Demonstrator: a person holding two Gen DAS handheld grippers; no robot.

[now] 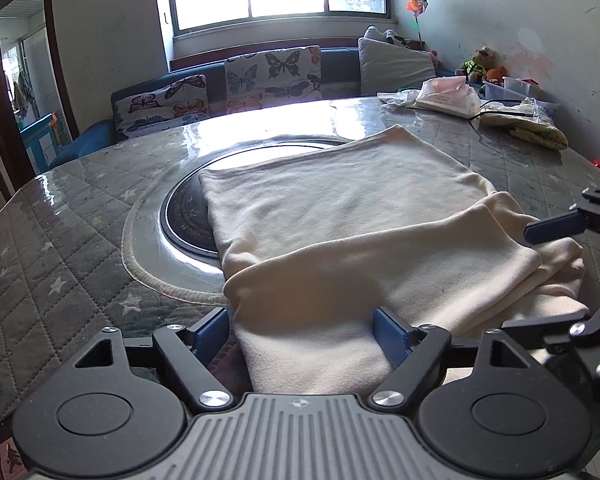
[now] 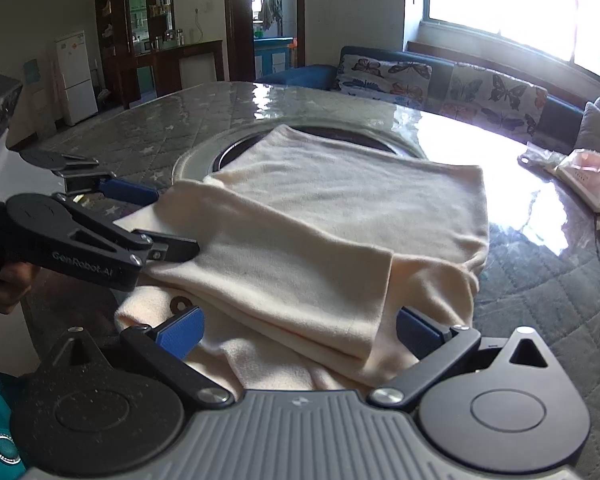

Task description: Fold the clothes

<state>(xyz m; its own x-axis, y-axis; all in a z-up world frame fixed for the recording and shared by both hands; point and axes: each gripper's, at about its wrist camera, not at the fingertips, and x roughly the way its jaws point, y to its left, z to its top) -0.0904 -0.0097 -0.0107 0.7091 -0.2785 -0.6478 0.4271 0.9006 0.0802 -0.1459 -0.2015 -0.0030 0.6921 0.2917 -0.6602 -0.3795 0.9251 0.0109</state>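
Quilted table (image 1: 80, 216), one folded cream garment (image 1: 340, 216), left claw (image 1: 302, 330) and right claw (image 2: 298, 326) both spread wide.

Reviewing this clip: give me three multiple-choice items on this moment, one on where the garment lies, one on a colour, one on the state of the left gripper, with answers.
1. Where does the cream garment lie?
A. On the sofa
B. On the table, partly over its dark round inset
C. On the floor

2. What colour are the gripper pads?
A. Red
B. Yellow
C. Blue

3. How does the left gripper stand?
A. Open, with the garment's near edge between its fingers
B. Shut on a plastic bag
C. Shut with nothing in it

Answers:
1 B: the garment is spread on the quilted table and covers part of the dark round inset.
2 C: the pads show blue in both wrist views.
3 A: its fingers stand wide apart with cloth between them, not pinched.
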